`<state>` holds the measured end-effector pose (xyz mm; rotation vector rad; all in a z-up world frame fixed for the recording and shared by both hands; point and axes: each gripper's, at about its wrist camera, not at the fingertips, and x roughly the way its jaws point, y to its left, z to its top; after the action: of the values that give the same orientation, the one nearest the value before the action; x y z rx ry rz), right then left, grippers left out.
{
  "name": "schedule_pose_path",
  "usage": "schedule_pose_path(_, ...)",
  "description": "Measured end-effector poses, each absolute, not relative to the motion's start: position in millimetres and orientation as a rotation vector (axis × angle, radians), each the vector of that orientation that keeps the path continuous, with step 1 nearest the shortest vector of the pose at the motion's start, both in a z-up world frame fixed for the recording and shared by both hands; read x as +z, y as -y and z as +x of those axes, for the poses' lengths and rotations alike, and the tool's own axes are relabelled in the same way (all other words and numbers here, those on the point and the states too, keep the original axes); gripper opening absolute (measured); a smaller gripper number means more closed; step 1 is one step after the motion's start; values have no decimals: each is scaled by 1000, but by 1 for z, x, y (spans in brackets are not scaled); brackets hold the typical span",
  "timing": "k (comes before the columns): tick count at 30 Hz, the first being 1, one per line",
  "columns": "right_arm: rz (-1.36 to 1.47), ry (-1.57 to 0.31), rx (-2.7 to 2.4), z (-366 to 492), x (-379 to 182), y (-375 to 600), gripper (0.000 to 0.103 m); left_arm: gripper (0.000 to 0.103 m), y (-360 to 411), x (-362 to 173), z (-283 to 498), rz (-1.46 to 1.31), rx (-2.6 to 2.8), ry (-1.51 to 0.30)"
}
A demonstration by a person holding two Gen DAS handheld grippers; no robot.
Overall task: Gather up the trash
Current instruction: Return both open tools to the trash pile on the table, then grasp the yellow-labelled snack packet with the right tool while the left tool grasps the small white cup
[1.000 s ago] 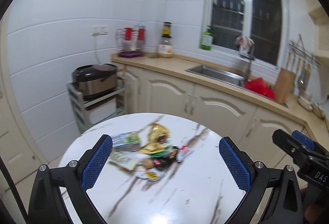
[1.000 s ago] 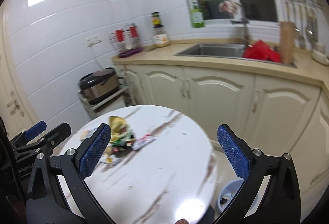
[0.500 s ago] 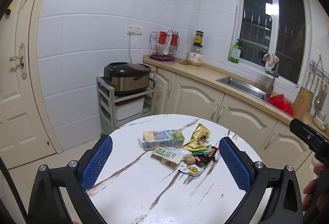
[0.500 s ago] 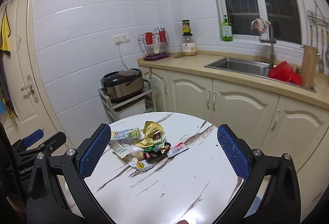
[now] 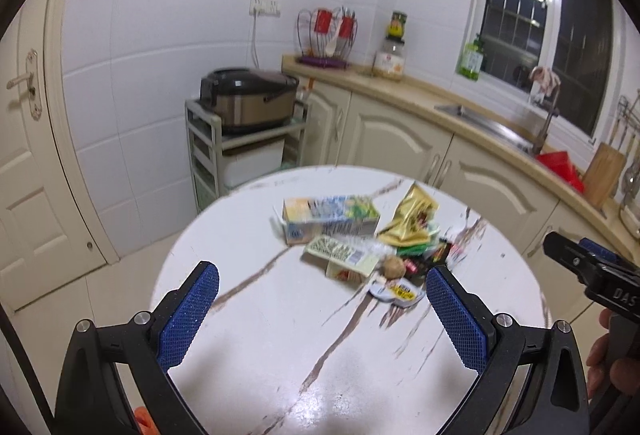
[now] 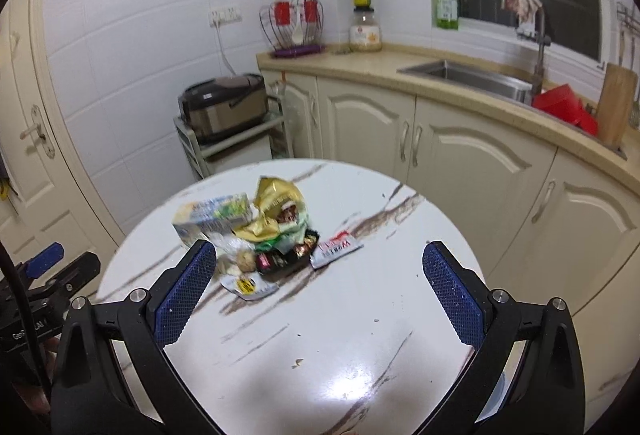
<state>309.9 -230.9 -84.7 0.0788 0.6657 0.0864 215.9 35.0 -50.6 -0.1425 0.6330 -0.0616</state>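
A heap of trash lies on a round white marble table (image 5: 280,335) (image 6: 360,315): a drink carton (image 5: 330,219) (image 6: 214,217), a gold foil bag (image 5: 408,221) (image 6: 276,209), a pale printed packet (image 5: 342,255), a small brown lump (image 5: 394,267) (image 6: 245,260), dark candy wrappers (image 6: 286,257), a white sachet with red print (image 6: 336,247) and a flat yellow-labelled lid (image 5: 396,291) (image 6: 248,285). My left gripper (image 5: 320,315) hovers open above the table's near side, short of the heap. My right gripper (image 6: 320,299) is open too, with nothing between its fingers.
A rice cooker (image 5: 248,101) sits on a small shelf cart (image 5: 208,155) behind the table. Cream cabinets (image 6: 460,155), a sink (image 6: 468,77) and a red item (image 6: 564,107) line the back right. A door (image 5: 24,175) stands at left.
Both views have come closer to the table and tilted down, so the trash heap looks larger. Both grippers have stayed open and empty.
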Motion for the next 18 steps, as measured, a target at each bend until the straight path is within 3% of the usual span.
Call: schedule_pose_path(18,43,-976,199,390,-198,223,99,102,-28,-103,358,-108,-49,-808)
